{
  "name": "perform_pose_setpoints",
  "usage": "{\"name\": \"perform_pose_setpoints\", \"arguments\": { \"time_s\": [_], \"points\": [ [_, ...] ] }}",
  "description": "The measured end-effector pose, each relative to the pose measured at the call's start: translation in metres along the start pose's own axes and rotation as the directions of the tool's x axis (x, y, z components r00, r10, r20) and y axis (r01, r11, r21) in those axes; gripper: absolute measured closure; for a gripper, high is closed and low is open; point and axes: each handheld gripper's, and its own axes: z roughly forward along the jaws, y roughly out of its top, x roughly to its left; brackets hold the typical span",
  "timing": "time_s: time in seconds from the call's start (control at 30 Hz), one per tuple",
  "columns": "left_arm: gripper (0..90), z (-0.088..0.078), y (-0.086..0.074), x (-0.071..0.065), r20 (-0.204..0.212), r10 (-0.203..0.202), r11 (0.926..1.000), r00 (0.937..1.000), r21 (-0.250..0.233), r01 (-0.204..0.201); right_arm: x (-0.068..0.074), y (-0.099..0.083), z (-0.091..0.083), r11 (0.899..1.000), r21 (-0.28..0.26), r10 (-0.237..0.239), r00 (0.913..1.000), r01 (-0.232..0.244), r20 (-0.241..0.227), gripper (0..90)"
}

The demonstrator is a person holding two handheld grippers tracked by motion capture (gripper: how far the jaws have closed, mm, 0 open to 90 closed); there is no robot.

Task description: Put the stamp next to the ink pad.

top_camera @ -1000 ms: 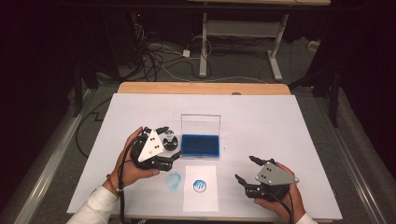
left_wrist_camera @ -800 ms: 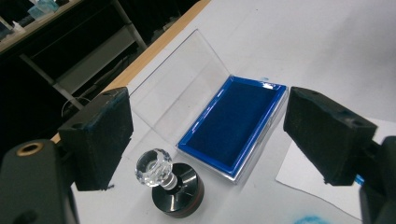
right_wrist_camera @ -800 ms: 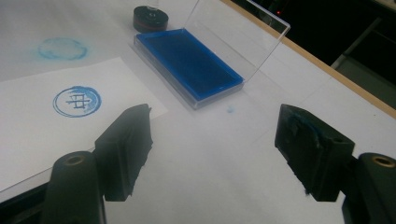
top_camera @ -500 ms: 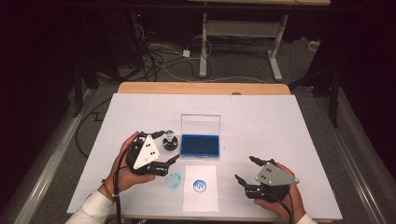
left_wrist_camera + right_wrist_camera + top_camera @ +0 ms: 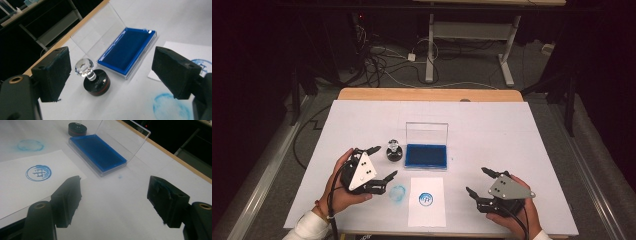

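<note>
Your left gripper (image 5: 378, 163) hangs with its jaws wide apart and bare, near the table's (image 5: 512, 130) front-left corner. The stamp (image 5: 394, 150) stands upright just beyond it, mid-table, beside the open ink pad (image 5: 427, 156). Your right gripper (image 5: 477, 182), jaws apart and holding nothing, sits near the front edge.

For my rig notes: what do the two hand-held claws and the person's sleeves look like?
Both the left claw and right claw are black, with blocky black pads, a grey three-cornered plate on top and a trailing black cable. Sleeves are white.
</note>
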Motion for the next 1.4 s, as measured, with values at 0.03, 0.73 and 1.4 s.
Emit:
{"name": "perform_pose_setpoints", "arguments": {
  "time_s": [0.03,0.73,1.4],
  "points": [
    [15.3,0.000,-0.002,0.000,-0.003,-0.002,1.0000,1.0000,0.002,0.002,0.000,0.000,0.000,1.000,-0.001,0.001,1.0000,-0.001,0.001,27.7],
    [15.3,-0.009,-0.048,-0.004,-0.014,-0.067,0.9937,0.9976,0.089,0.068,-0.004,-0.005,-0.002,1.000,0.009,0.026,0.9994,-0.026,0.023,27.5],
    [15.4,-0.016,-0.071,-0.012,0.005,-0.092,0.9825,0.9957,0.163,0.090,-0.003,-0.008,-0.005,1.000,0.013,0.019,0.9993,-0.020,0.031,27.4]
  ]
}}
